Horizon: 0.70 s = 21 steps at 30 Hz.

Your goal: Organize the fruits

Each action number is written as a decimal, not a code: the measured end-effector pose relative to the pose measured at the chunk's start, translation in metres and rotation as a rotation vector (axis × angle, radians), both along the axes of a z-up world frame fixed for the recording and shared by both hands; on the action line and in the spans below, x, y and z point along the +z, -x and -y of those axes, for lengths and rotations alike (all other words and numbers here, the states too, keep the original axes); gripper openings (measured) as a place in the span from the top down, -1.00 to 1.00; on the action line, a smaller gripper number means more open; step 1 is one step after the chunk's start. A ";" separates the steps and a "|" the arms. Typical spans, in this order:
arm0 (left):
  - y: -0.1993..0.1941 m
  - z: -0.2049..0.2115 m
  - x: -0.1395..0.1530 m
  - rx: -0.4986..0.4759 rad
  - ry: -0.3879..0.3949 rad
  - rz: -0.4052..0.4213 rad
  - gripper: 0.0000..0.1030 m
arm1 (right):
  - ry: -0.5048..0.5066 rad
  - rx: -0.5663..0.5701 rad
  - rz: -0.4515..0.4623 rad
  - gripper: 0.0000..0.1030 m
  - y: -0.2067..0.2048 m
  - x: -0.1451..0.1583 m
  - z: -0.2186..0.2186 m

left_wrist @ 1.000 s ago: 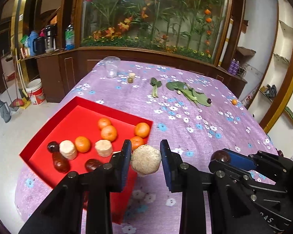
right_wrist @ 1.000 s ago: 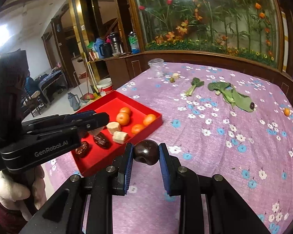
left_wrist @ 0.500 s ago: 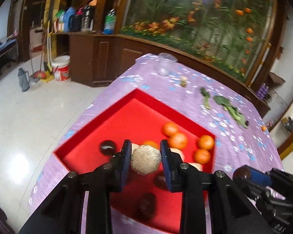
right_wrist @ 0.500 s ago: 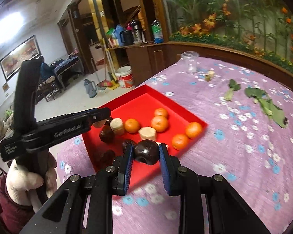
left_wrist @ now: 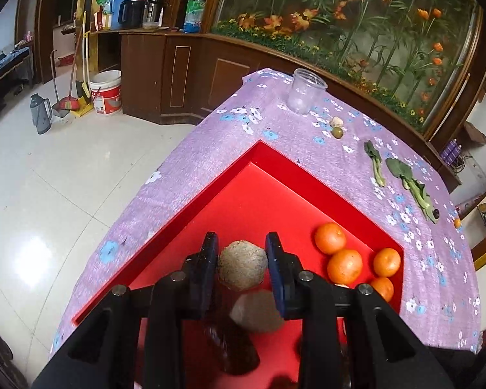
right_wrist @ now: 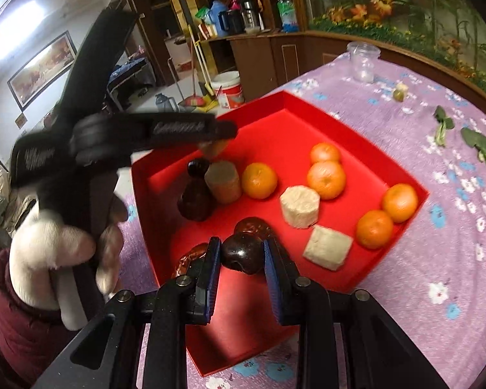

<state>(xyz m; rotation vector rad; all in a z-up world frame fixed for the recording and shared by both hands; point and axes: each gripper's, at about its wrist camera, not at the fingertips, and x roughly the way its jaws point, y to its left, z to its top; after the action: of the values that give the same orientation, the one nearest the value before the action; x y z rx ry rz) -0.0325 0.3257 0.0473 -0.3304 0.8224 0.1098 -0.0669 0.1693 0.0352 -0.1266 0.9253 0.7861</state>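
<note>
My left gripper (left_wrist: pixel 242 261) is shut on a rough beige ball-shaped fruit (left_wrist: pixel 242 269) and hangs over the near left part of the red tray (left_wrist: pixel 210 191). In the right wrist view this same gripper (right_wrist: pixel 215 145) reaches in from the left above the tray. My right gripper (right_wrist: pixel 241 254) is shut on a dark brown round fruit (right_wrist: pixel 243 253) over the tray's near corner (right_wrist: pixel 418 191). Inside the tray lie several oranges (right_wrist: pixel 326 180), pale beige cut pieces (right_wrist: pixel 299 206) and dark brown fruits (right_wrist: pixel 194 197).
A purple flowered cloth (left_wrist: pixel 307 149) covers the table, with a clear plastic cup (left_wrist: pixel 304 90), a small olive (left_wrist: pixel 337 133), green leaves (left_wrist: pixel 408 181) and a stray orange (left_wrist: pixel 457 223) at the far side. A gloved hand (right_wrist: pixel 48 243) holds the left gripper. The floor drops off left of the table.
Both grippers have carried their fruits leftward and lower, from above the cloth to above the red tray. The grips have not changed.
</note>
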 end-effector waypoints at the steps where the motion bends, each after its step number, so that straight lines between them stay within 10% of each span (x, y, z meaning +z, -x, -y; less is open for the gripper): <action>1: -0.003 0.000 -0.002 0.000 -0.001 -0.006 0.44 | 0.000 0.002 -0.007 0.43 0.000 -0.003 -0.001; 5: -0.011 0.000 -0.006 0.003 -0.006 -0.023 0.41 | 0.003 0.007 0.020 0.43 0.002 -0.002 -0.004; 13: -0.013 0.009 -0.006 0.001 -0.030 -0.016 -0.28 | 0.021 0.016 0.077 0.40 0.008 -0.001 -0.005; 17: -0.010 0.018 -0.001 -0.006 -0.059 -0.001 -0.35 | 0.003 0.000 0.093 -0.15 0.012 0.004 0.001; 21: -0.004 0.027 0.008 -0.004 -0.080 0.019 -0.43 | -0.027 -0.025 0.127 -0.28 0.016 0.016 0.011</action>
<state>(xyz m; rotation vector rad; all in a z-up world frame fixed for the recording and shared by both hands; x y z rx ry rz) -0.0288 0.2983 0.0551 -0.2539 0.7971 0.1355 -0.0826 0.1578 0.0509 -0.1395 0.7950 0.7581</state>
